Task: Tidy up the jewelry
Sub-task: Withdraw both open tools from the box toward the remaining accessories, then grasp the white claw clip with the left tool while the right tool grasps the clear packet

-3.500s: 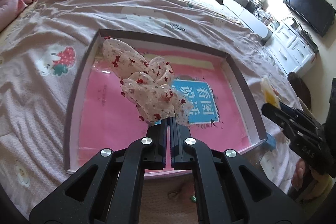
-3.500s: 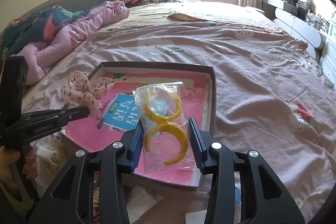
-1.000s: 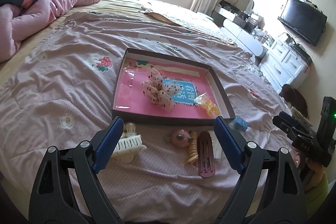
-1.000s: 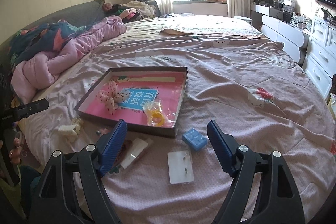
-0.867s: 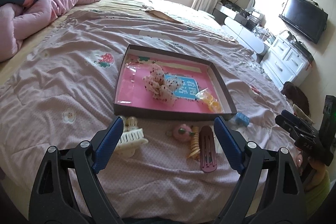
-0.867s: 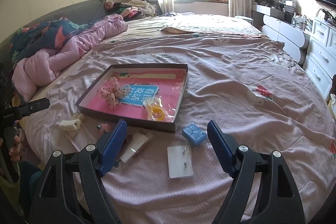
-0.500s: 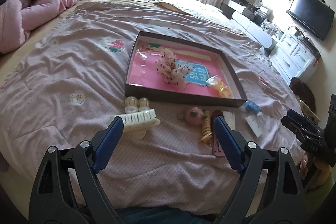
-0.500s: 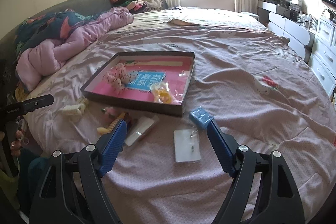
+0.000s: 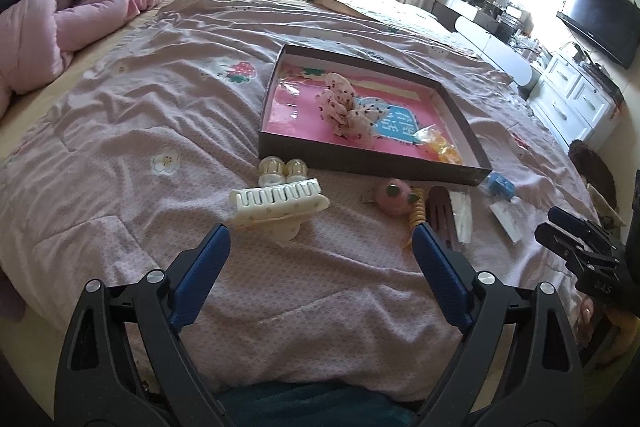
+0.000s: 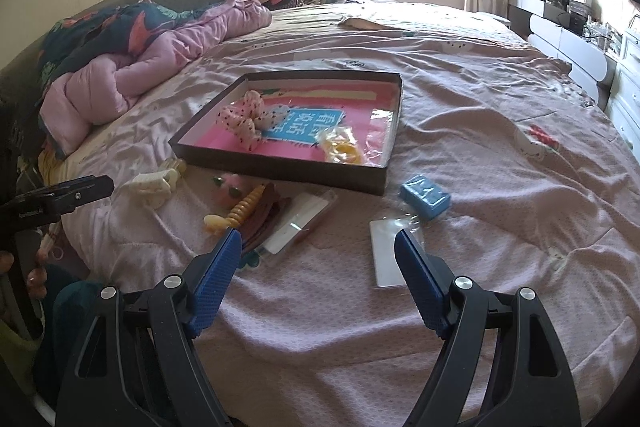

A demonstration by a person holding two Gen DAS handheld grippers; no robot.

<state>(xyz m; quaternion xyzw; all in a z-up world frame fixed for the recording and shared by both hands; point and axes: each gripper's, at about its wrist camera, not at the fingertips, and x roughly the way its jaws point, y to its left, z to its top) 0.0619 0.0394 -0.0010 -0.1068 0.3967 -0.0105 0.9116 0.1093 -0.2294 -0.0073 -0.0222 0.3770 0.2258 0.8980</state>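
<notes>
Left gripper (image 9: pixel 320 251): spread wide, empty. Right gripper (image 10: pixel 318 255): spread wide, empty. Tray (image 10: pixel 280 169): scrunchie (image 10: pixel 246 121), possibly bagged yellow hoops (image 10: pixel 340 147).

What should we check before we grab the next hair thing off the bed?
1. Left gripper open and empty: ok.
2. Right gripper open and empty: ok.
3. Cream claw clip lies apart from other things, nothing on top: ok.
4. Box has bare pink floor left beside the spotted scrunchie and bagged yellow rings: ok.
5. Pink clip, yellow spiral clip and maroon clip touch or overlap, awkward to pick singly: not ok.
</notes>
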